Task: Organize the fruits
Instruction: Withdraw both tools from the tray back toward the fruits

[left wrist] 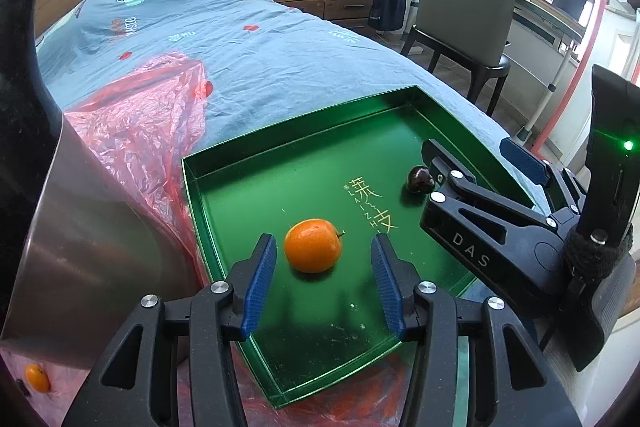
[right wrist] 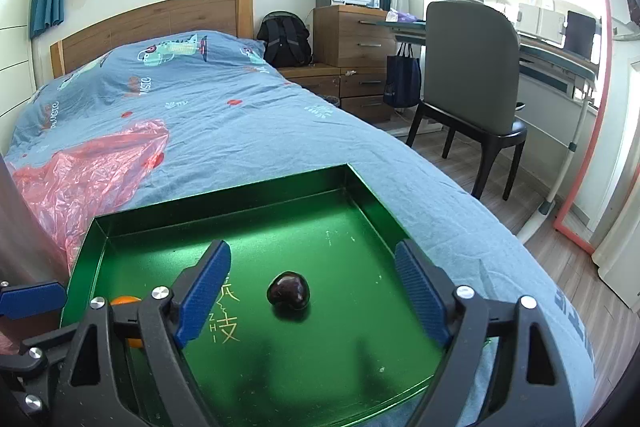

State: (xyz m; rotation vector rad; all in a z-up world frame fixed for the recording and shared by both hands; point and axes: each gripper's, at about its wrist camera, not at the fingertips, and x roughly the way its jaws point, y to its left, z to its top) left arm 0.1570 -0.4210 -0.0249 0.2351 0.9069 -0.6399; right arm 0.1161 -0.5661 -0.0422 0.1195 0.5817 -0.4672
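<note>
A green tray (left wrist: 280,135) lies on the bed. A small orange fruit (left wrist: 313,245) rests on its floor, just ahead of my open, empty left gripper (left wrist: 323,263). A dark cherry (left wrist: 420,179) lies further right in the tray. In the right wrist view the cherry (right wrist: 289,291) sits on the tray (right wrist: 224,203) between the fingers of my open, empty right gripper (right wrist: 316,291). The right gripper also shows in the left wrist view (left wrist: 480,163). Another orange fruit (left wrist: 37,378) lies at the lower left on the plastic.
A red plastic bag (left wrist: 136,123) is spread on the blue bedcover (left wrist: 240,43) left of the tray. A steel bowl (left wrist: 80,227) stands close at the left. A chair (right wrist: 468,75) and desk stand right of the bed.
</note>
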